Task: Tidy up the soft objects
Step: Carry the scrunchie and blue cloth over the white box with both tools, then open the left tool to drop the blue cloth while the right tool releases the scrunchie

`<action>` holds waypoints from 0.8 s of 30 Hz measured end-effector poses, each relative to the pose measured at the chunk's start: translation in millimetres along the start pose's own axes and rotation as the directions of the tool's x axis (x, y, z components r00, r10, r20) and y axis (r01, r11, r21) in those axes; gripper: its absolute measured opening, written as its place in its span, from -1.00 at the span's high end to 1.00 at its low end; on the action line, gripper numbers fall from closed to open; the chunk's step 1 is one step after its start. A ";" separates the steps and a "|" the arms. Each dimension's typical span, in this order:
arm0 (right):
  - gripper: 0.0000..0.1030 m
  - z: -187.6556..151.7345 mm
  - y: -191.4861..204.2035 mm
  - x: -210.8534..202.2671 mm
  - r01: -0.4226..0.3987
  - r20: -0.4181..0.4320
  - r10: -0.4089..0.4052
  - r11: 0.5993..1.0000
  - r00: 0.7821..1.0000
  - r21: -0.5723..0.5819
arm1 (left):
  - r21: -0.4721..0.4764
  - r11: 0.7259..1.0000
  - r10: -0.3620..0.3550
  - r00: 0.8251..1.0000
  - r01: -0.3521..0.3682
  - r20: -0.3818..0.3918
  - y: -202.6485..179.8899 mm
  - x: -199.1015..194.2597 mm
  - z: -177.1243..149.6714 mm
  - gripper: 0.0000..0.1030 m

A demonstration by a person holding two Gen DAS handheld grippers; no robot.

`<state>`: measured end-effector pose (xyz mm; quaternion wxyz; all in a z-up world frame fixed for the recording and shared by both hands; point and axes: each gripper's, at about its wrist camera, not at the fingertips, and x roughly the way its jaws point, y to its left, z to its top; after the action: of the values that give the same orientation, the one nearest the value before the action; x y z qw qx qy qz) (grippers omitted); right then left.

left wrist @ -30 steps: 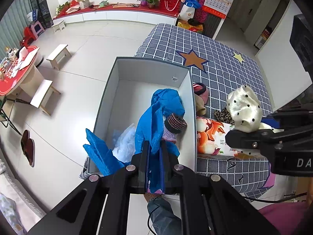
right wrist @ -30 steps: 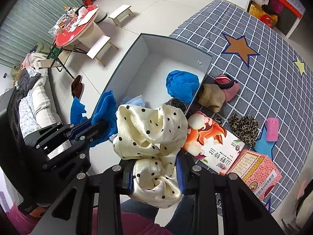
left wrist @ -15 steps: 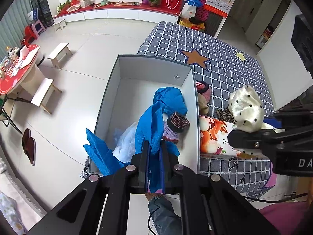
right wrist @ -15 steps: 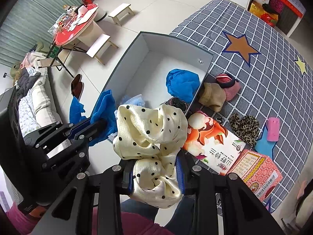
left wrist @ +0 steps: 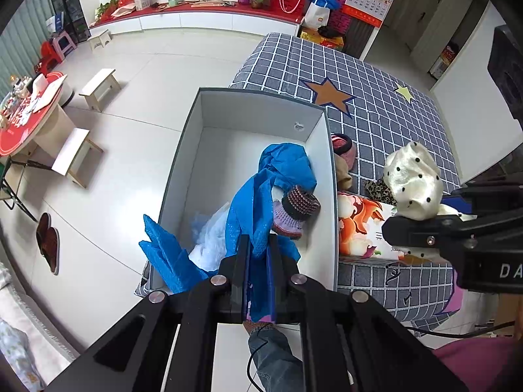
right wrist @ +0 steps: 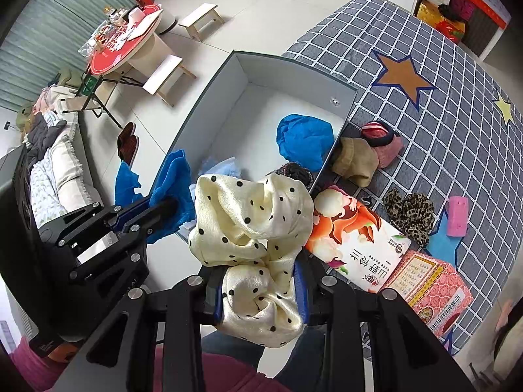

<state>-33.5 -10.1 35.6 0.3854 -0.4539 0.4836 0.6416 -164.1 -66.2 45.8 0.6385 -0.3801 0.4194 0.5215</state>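
Observation:
My left gripper is shut on a blue mesh cloth that hangs over the near end of the open grey box. Part of this cloth drapes outside the box's near left corner. In the box lie a bunched blue cloth, a striped knit hat and a pale gauzy piece. My right gripper is shut on a cream polka-dot satin cloth, held in the air right of the box above the checked blanket. The left gripper appears at the left in the right wrist view.
On the blanket beside the box lie a tan soft item, a pink-red one, a leopard-print piece, a pink block, a printed packet and a pink carton. Stools and a red table stand on the floor at left.

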 end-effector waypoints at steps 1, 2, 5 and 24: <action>0.36 0.4 0.1 0.9 0.000 -0.003 0.000 1.000 1.000 -0.001 | -0.001 1.000 0.000 1.000 0.000 -0.001 0.5 0.7 0.1 0.82; 0.36 1.1 0.6 1.2 0.000 -0.004 0.000 1.000 1.000 -0.002 | -0.001 1.000 0.000 1.000 0.000 -0.002 1.3 1.1 0.3 0.82; 0.36 3.1 1.7 2.6 0.001 -0.009 -0.001 1.000 1.000 -0.006 | -0.005 1.000 0.001 1.000 -0.001 -0.007 3.1 3.1 0.9 0.82; 0.36 44.0 21.7 32.7 0.009 -0.050 -0.013 0.997 0.999 -0.074 | -0.029 0.999 0.037 0.998 -0.038 -0.048 18.5 30.3 12.7 0.82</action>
<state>-72.4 29.3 15.5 0.3595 -0.4867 0.4665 0.6452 -177.4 -40.9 21.3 0.6125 -0.3941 0.4337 0.5305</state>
